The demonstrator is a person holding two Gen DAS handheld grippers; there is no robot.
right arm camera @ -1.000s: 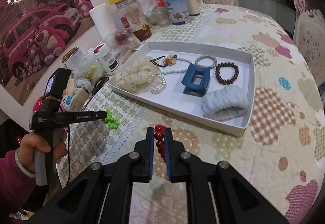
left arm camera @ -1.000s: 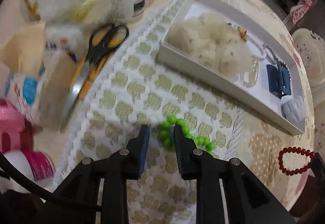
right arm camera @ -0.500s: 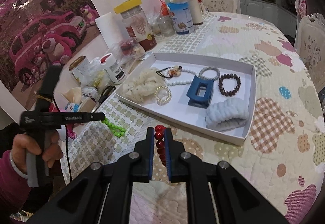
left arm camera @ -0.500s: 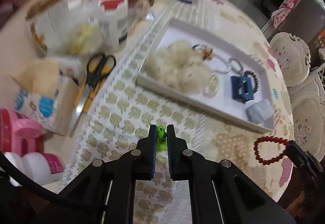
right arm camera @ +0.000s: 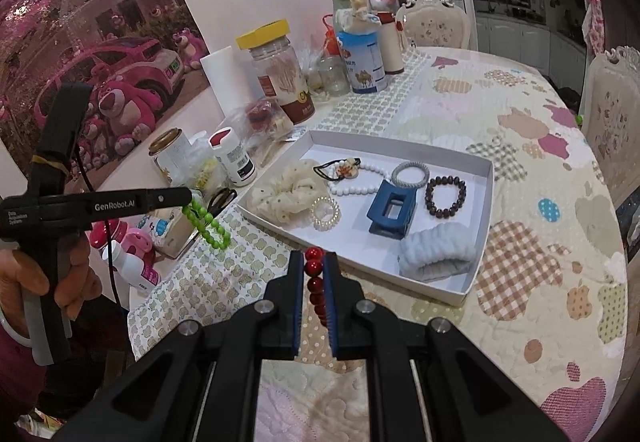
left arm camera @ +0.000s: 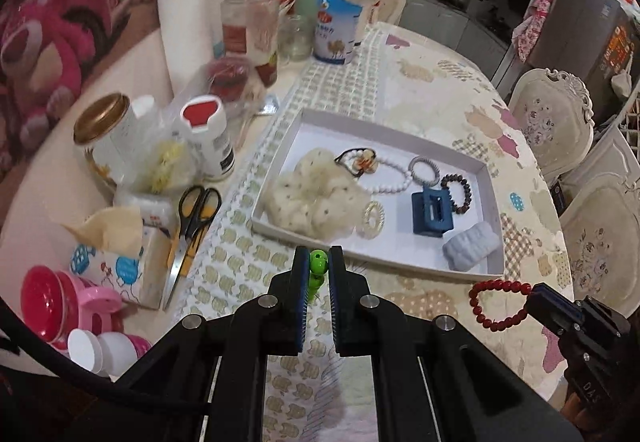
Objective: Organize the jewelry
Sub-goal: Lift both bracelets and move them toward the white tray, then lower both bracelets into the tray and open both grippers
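My left gripper [left arm camera: 318, 262] is shut on a green bead bracelet [left arm camera: 318, 269] and holds it above the tablecloth, near the front edge of the white tray [left arm camera: 494, 201]. In the right wrist view the green bracelet [right arm camera: 208, 221] hangs from the left gripper [right arm camera: 188, 197]. My right gripper [right arm camera: 312, 262] is shut on a red bead bracelet [right arm camera: 314, 278], which also shows in the left wrist view [left arm camera: 498, 304], in the air right of the tray's front corner. The tray [right arm camera: 486, 209] holds a cream scrunchie [right arm camera: 286, 193], a blue claw clip [right arm camera: 392, 210], a dark bead bracelet [right arm camera: 445, 195] and other pieces.
Jars, bottles and a tin [left arm camera: 106, 137] crowd the table's left side, with scissors [left arm camera: 190, 230], a tissue pack [left arm camera: 116, 262] and pink toys [left arm camera: 60, 302]. White chairs [left arm camera: 556, 121] stand at the right. The patterned tablecloth [right arm camera: 540, 282] lies around the tray.
My left gripper closed on the green bracelet and lifted it off the cloth. Both grippers have risen, and the right one still holds the red bracelet.
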